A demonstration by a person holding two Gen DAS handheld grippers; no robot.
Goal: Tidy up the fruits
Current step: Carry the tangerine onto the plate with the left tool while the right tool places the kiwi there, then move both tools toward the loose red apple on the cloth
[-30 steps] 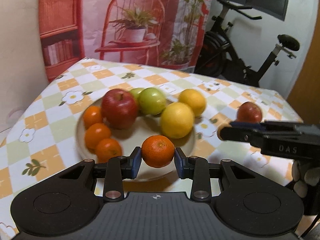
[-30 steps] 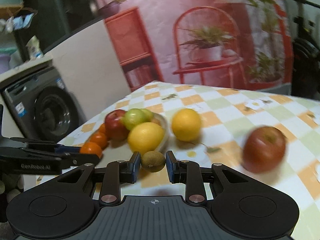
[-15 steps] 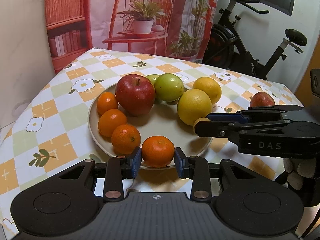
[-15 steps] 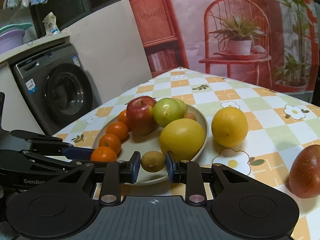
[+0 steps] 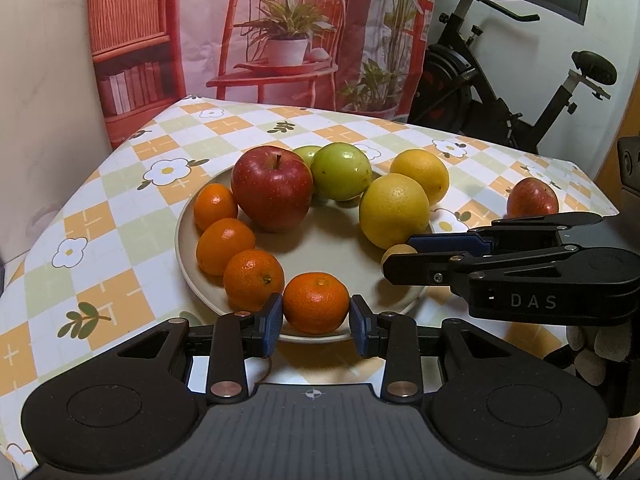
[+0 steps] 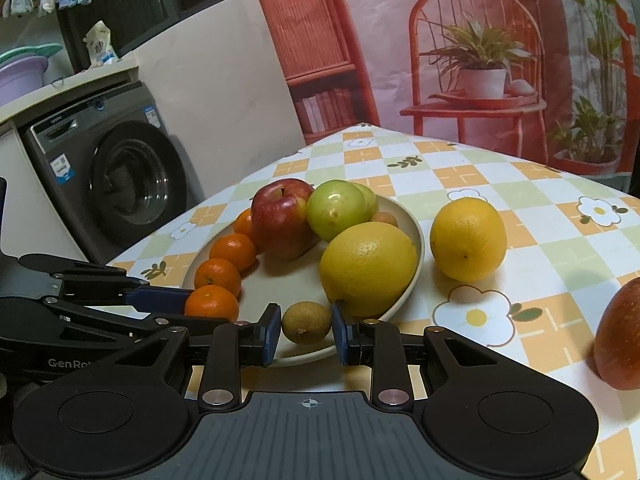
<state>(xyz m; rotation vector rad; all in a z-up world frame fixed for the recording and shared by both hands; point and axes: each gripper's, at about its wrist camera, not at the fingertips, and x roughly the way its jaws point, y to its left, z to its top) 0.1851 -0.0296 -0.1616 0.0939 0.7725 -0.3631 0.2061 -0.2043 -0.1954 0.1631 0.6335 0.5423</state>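
Looking through the left wrist camera, the left gripper (image 5: 316,317) was clamped on a mandarin (image 5: 315,303) at the near rim of the plate (image 5: 332,258). A second before, this fruit hung in front of the plate; now it sat low over the rim, closing a curved row with three other mandarins (image 5: 230,240). I judged it ready to be released. Its stem dimple pointed up; being nearly round, it had no clear long axis. The right gripper (image 5: 404,254) had come in from the right.

From the right wrist camera, the right gripper (image 6: 306,334) was closed on a kiwi (image 6: 306,322) over the plate's near edge, beside the large lemon (image 6: 368,268). Its long axis lay across, from pad to pad. An orange (image 6: 468,239) and a red apple (image 6: 620,336) were on the tablecloth (image 6: 500,320), not yet sorted.
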